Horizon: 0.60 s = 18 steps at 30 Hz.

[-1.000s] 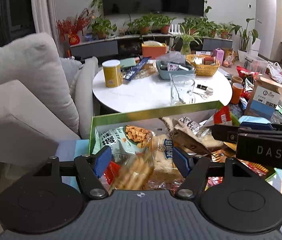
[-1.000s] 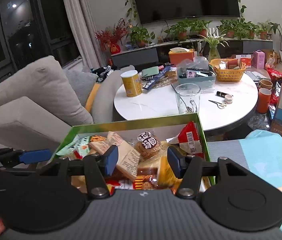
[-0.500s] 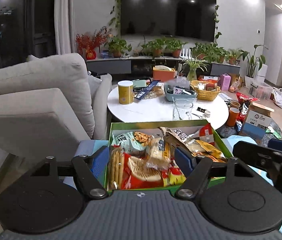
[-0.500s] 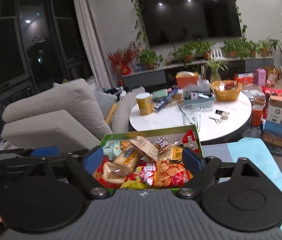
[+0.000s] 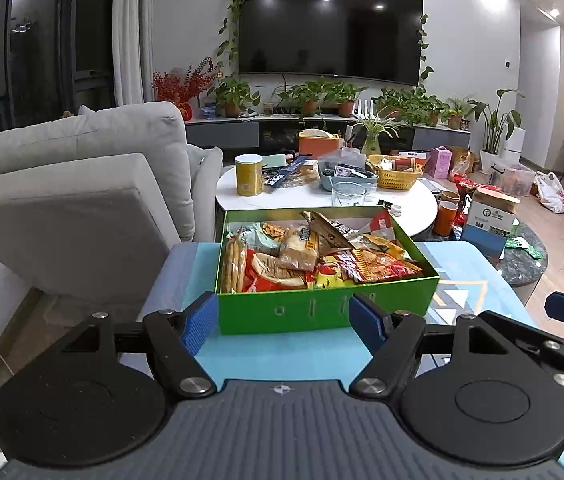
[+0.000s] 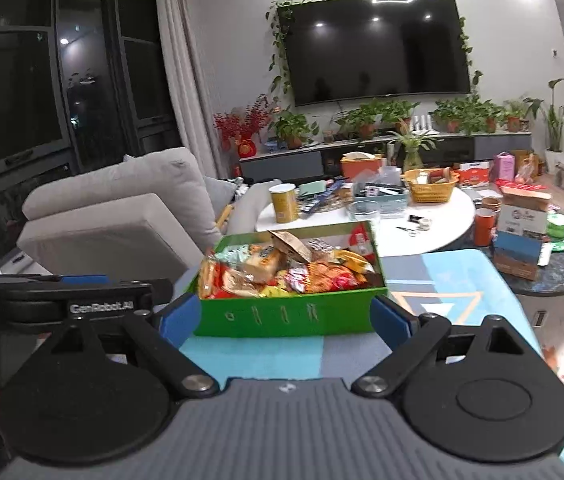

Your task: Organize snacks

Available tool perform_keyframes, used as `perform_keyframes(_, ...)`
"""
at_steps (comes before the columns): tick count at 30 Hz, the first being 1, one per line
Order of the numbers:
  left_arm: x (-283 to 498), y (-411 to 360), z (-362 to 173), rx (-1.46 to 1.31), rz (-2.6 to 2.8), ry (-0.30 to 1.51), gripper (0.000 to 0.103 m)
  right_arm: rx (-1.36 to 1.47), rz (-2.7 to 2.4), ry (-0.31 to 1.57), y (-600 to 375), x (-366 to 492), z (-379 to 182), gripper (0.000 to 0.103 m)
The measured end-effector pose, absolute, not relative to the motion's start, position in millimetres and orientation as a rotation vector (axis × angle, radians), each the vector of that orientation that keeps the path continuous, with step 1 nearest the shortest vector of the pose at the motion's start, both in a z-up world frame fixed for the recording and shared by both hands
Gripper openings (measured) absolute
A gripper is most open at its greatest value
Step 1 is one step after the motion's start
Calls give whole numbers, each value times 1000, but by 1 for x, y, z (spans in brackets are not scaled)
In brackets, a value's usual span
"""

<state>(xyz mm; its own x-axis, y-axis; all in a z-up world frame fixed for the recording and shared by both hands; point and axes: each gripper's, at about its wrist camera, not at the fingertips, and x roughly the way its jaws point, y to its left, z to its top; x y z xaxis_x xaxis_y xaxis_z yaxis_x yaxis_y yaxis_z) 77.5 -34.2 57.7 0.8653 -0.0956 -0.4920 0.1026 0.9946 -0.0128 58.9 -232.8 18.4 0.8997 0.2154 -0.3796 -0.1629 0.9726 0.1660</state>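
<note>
sofa (image 5: 81,184): grey, sitting off to the left with its cushions leaning back
round table (image 5: 414,204): white top, carrying most of the clutter
yellow can (image 5: 248,175): standing upright near the table's left edge
glass jug (image 5: 348,194): sitting at the near edge
wicker basket (image 5: 394,168): resting toward the far right edge
TV (image 5: 330,28): hanging dark on the wall, vines trailing around it
potted plants (image 5: 322,98): lining the shelf under it

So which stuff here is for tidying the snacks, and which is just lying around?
For the job:
- green box
- snack packets piled inside it
- left gripper, jaws open, holding nothing
- right gripper, open, holding nothing

Just lying about:
- yellow canister
- glass cup
- yellow basket
- grey sofa
- potted plants
</note>
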Motion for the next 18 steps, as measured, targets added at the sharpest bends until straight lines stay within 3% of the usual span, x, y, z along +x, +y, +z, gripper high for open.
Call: perform_keyframes(18,58,-37,49,33,-119,514,69,144,189,403,-232,42,10,78)
